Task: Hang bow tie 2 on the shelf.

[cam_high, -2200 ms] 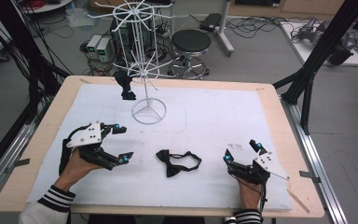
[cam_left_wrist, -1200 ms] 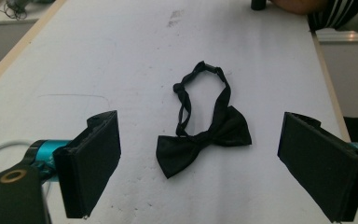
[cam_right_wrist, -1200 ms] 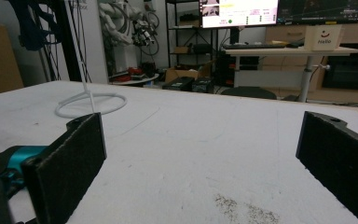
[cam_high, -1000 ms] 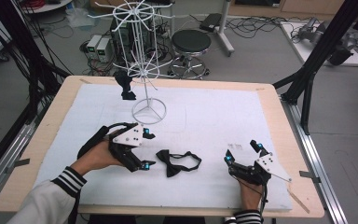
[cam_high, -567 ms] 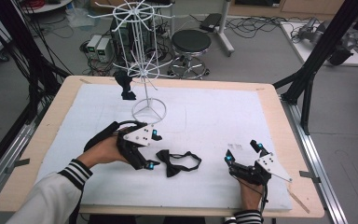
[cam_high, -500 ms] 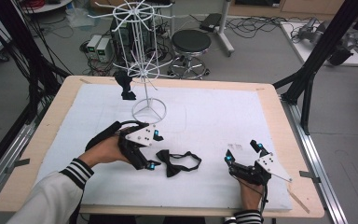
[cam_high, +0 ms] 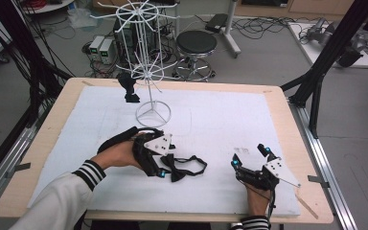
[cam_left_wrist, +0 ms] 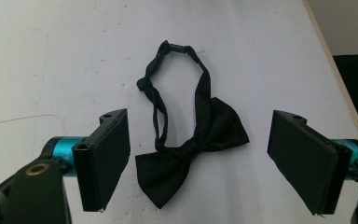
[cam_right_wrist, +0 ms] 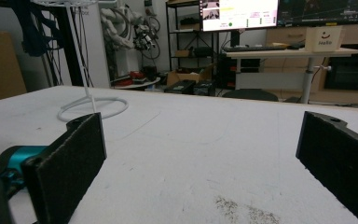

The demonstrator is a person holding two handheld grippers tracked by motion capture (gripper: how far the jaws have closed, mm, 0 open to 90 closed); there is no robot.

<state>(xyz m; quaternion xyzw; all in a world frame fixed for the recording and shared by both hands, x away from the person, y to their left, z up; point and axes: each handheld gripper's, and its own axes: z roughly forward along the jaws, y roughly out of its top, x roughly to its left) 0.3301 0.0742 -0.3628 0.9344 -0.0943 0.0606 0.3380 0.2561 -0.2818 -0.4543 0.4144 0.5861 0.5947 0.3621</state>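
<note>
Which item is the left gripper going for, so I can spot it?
On the white mat, look toward the near edge, in front of the white wire rack. The black bow tie lies flat there between the left gripper's open jaws, its thin strap looped beside it.

Probably a lab: monitors [cam_right_wrist: 279,11], floor cables [cam_high: 263,26] (robot arms behind).

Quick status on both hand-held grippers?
Left hand-held gripper: open, jaws either side of the black bow tie, just been closing slightly.
Right hand-held gripper: open, holding nothing.
</note>
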